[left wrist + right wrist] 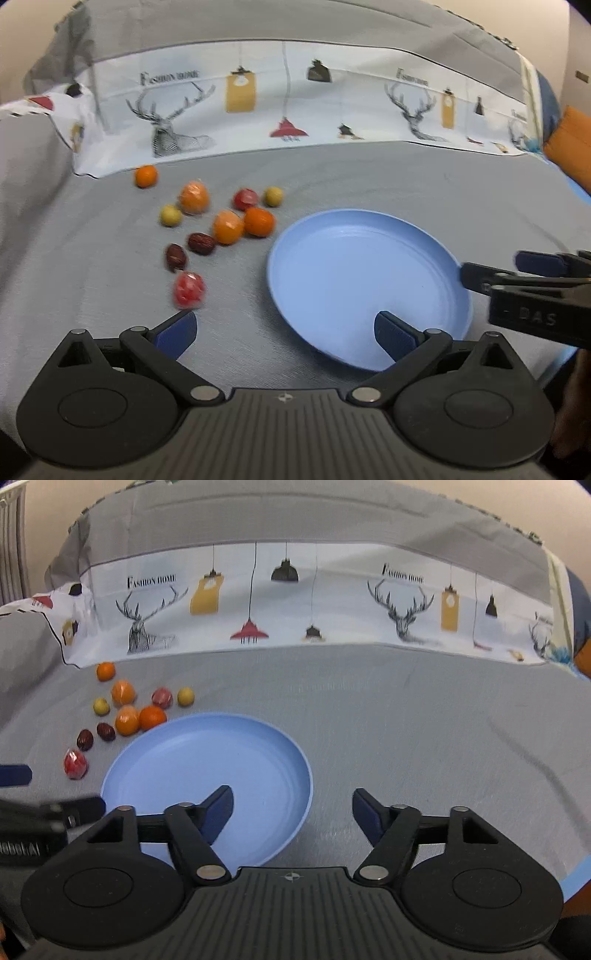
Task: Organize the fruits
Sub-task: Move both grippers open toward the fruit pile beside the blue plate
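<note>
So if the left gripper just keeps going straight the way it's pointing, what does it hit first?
Probably bare grey cloth beside the blue plate's left rim; the open left gripper straddles that edge, though depth is unclear.

A grey bedsheet (pixel 406 720) carries a bare blue plate (pixel 258 738) — loose small fruits (pixel 127 720) just beside it.

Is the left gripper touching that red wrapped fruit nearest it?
Apart. The left wrist view shows grey cloth between the open left gripper and the red wrapped fruit.
</note>
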Demonstrator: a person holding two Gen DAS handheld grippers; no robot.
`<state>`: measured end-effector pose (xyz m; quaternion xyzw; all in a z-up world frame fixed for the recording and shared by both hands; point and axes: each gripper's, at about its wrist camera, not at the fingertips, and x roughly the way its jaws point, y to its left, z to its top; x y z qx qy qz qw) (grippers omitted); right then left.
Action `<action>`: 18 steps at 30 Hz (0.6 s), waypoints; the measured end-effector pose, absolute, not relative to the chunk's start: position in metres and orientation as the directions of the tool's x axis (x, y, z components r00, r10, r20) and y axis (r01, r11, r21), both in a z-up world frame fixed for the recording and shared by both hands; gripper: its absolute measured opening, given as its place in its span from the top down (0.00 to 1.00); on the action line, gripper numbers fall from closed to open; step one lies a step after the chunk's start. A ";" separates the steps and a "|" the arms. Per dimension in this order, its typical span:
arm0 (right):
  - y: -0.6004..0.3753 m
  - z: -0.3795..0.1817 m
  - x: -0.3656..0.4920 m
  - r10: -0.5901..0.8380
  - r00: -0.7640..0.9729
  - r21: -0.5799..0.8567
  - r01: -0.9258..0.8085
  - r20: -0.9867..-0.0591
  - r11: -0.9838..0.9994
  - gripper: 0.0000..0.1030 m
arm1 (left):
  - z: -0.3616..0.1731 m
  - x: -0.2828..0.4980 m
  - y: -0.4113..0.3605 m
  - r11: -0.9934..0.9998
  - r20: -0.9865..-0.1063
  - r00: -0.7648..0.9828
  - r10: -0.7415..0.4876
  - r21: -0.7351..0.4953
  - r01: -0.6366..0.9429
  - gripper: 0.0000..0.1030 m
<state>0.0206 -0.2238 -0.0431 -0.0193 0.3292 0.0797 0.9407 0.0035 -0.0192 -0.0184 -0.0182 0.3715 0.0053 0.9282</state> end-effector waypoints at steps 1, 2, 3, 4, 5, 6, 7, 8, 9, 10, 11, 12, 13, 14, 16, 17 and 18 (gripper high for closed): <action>-0.223 -0.043 0.021 0.139 0.772 0.010 -0.169 -0.620 0.986 0.27 | -0.020 0.004 -0.017 0.998 -0.699 0.714 -0.037 -0.059 -0.006 0.01; -0.221 -0.044 0.020 0.139 0.772 0.006 -0.172 -0.621 0.985 0.27 | -0.021 0.006 -0.016 0.996 -0.710 0.701 -0.072 -0.093 0.008 0.03; -0.221 -0.044 0.020 0.141 0.769 0.006 -0.175 -0.624 0.985 0.27 | -0.023 0.005 -0.016 0.994 -0.718 0.690 -0.087 -0.106 0.014 0.07; -0.220 -0.045 0.020 0.142 0.765 0.008 -0.177 -0.628 0.984 0.27 | -0.024 0.004 -0.017 0.995 -0.725 0.684 -0.084 -0.098 0.019 0.11; -0.220 -0.045 0.019 0.145 0.761 0.011 -0.178 -0.632 0.984 0.27 | -0.025 0.003 -0.019 0.996 -0.725 0.684 -0.078 -0.082 0.026 0.14; -0.219 -0.045 0.020 0.155 0.756 0.021 -0.185 -0.636 0.983 0.27 | -0.026 0.003 -0.020 0.997 -0.724 0.686 -0.068 -0.062 0.034 0.20; -0.219 -0.045 0.020 0.165 0.753 0.028 -0.191 -0.637 0.981 0.28 | -0.026 0.002 -0.021 0.998 -0.723 0.688 -0.060 -0.046 0.039 0.27; -0.218 -0.045 0.020 0.166 0.752 0.027 -0.194 -0.638 0.981 0.28 | -0.025 0.002 -0.021 0.998 -0.720 0.692 -0.062 -0.044 0.044 0.30; -0.216 -0.045 0.020 0.164 0.752 0.022 -0.194 -0.638 0.981 0.29 | -0.024 0.001 -0.018 0.997 -0.714 0.696 -0.078 -0.064 0.046 0.35; -0.215 -0.044 0.019 0.158 0.753 0.015 -0.192 -0.638 0.981 0.30 | -0.023 0.000 -0.015 0.995 -0.709 0.699 -0.093 -0.086 0.045 0.42; -0.214 -0.044 0.019 0.152 0.754 0.010 -0.190 -0.638 0.982 0.33 | -0.021 -0.001 -0.013 0.994 -0.704 0.703 -0.105 -0.103 0.045 0.46; -0.213 -0.043 0.019 0.148 0.754 0.005 -0.189 -0.640 0.982 0.34 | -0.020 -0.001 -0.012 0.994 -0.702 0.704 -0.104 -0.101 0.046 0.53; -0.213 -0.042 0.019 0.147 0.753 0.003 -0.189 -0.642 0.982 0.40 | -0.020 -0.001 -0.012 0.994 -0.702 0.705 -0.102 -0.095 0.050 0.58; -0.212 -0.042 0.020 0.149 0.750 0.004 -0.191 -0.645 0.982 0.45 | -0.020 -0.002 -0.012 0.994 -0.704 0.702 -0.106 -0.091 0.058 0.61; -0.213 -0.041 0.020 0.151 0.747 0.010 -0.191 -0.648 0.982 0.52 | -0.021 -0.002 -0.011 0.993 -0.711 0.693 -0.117 -0.095 0.071 0.69; -0.214 -0.040 0.021 0.153 0.744 0.016 -0.188 -0.650 0.982 0.55 | -0.022 -0.003 -0.012 0.993 -0.715 0.689 -0.119 -0.091 0.077 0.70; -0.215 -0.040 0.021 0.155 0.741 0.025 -0.183 -0.654 0.983 0.57 | -0.022 -0.003 -0.014 0.993 -0.718 0.687 -0.117 -0.082 0.083 0.71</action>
